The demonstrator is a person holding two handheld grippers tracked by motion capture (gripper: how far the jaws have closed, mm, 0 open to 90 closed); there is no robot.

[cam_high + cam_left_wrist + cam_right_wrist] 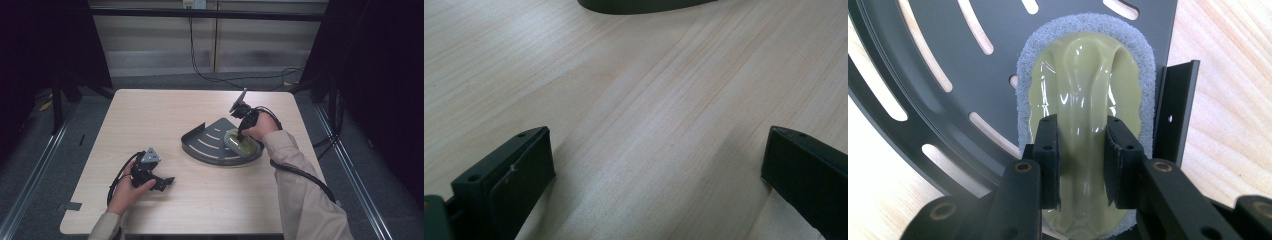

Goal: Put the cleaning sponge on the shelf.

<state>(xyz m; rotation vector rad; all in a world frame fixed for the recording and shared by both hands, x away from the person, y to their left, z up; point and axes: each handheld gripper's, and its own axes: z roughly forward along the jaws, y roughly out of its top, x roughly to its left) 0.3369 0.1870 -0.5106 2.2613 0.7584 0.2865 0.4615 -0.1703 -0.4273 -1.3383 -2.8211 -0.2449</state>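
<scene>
Closest to the lens in the right gripper view: the right gripper [1082, 162], jaws pinched on the raised ridge of a scrub pad [1083, 95], an olive-green plastic grip w/ a grey abrasive layer underneath. The pad lies flat on a dark slotted corner shelf [923, 75], near the shelf's straight upturned wall. In the high view the shelf [210, 142] sits right of centre on the wooden table [150, 120], the pad [241, 142] at its near right end under the right gripper [243, 131].

Left gripper [167, 181] rests low on the table at front left, jaws wide apart w/ nothing btwn them, bare wood only; it's well apart from the shelf, whose curved rim [644, 5] shows at the top of the left gripper view.

Risks, as judged:
- Shelf isn't braced. Any scrubbing push probably slides or spins the whole shelf across the smooth tabletop, since the left gripper isn't holding it.
- The ridge looks glossy & tapered, so the pads could slip off under side load, esp. if the wrist tilts.
- The abrasive edge may catch in a slot or jam vs the upturned wall, twisting the pad out of the grip.
- Pressing hard at that end could tip the shelf's far side up.
</scene>
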